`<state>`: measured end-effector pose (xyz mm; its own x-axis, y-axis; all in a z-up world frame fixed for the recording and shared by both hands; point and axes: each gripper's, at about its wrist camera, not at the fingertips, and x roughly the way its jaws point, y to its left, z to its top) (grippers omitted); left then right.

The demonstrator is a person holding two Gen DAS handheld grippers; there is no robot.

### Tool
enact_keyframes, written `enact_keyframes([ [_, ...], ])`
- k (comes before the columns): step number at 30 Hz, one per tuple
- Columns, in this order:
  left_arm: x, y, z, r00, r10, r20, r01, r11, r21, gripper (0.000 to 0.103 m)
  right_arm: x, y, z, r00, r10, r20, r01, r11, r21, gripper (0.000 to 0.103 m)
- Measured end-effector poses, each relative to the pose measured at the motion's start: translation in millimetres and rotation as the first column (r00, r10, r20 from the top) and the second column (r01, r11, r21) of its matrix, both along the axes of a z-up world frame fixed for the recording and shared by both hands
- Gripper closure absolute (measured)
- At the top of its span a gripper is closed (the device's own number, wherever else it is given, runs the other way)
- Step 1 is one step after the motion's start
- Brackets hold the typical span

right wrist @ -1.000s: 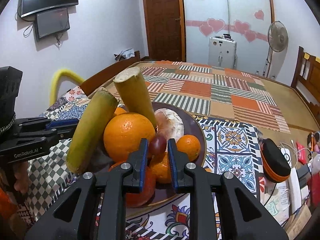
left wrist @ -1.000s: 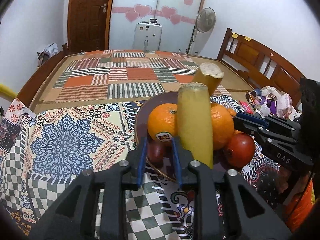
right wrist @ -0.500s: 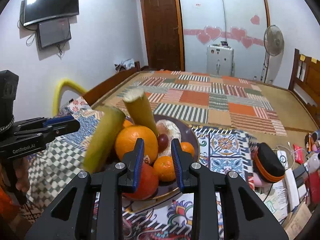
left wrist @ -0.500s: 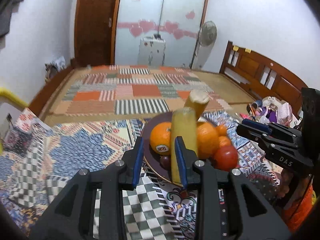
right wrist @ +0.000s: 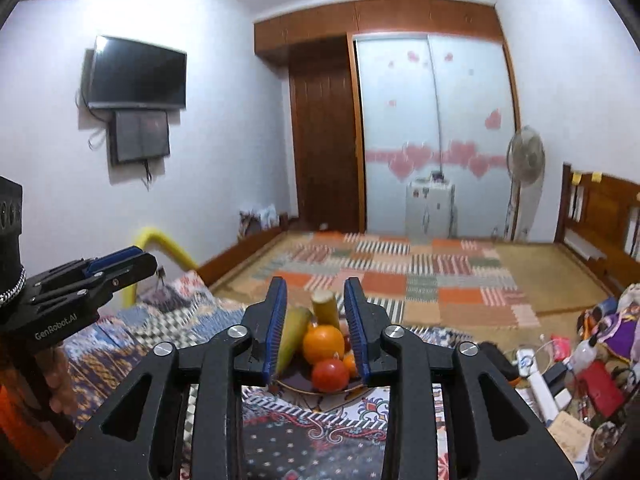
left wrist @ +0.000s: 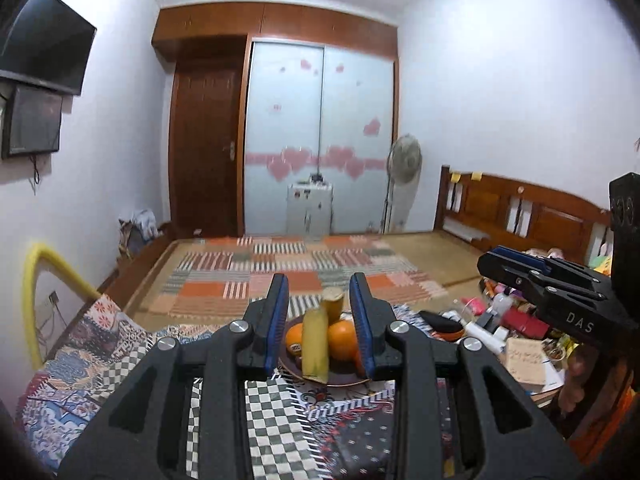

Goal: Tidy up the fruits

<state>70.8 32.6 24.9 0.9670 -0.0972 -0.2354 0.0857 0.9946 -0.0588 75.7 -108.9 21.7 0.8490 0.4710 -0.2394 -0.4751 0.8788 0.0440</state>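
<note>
A dark plate on the patterned tablecloth holds two yellow-green sugarcane pieces, oranges and a red fruit. My left gripper hovers well back from and above the plate, open, with nothing between its blue pads. My right gripper hangs at a similar distance; its jaws are opening and nothing is between them. Each gripper shows in the other's view: the right one at the right, the left one at the left.
The tablecloth covers the near table. Clutter sits at the right: a black and orange case, bottles, a notebook. A yellow padded tube curves at the left. Behind lies a bed with a patchwork mat.
Both grippers have drawn back and up from the plate and tilted more level, so the fruit looks small and far. Both pairs of jaws stand wider, the right most.
</note>
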Motion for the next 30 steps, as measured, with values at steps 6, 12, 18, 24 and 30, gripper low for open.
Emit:
enact_keyframes([
  [6,-49,-7,18,0.996,0.016,0.087,-0.016,1.000,0.002,0.055,-40,-3,17,0.996,-0.031,0.089,0.028,0.999,0.036,0.050],
  [12,-76,-14,24,0.992,0.022,0.122,-0.025,0.999,0.024,0.041,-53,-1,19,0.989,-0.071,0.127,0.066,0.997,0.040,0.026],
  [18,-87,-15,24,0.992,0.023,0.125,-0.026,0.999,0.019,0.030,-65,-2,16,0.984,-0.104,0.144,0.099,0.994,0.042,0.013],
  [24,-90,-18,23,0.990,0.031,0.140,-0.036,0.999,0.029,0.012,-72,-9,11,0.980,-0.130,0.150,0.124,0.991,0.050,0.000],
  [30,-94,-20,20,0.989,0.040,0.144,-0.044,0.999,0.029,0.003,-75,-10,8,0.979,-0.142,0.149,0.137,0.990,0.045,0.000],
])
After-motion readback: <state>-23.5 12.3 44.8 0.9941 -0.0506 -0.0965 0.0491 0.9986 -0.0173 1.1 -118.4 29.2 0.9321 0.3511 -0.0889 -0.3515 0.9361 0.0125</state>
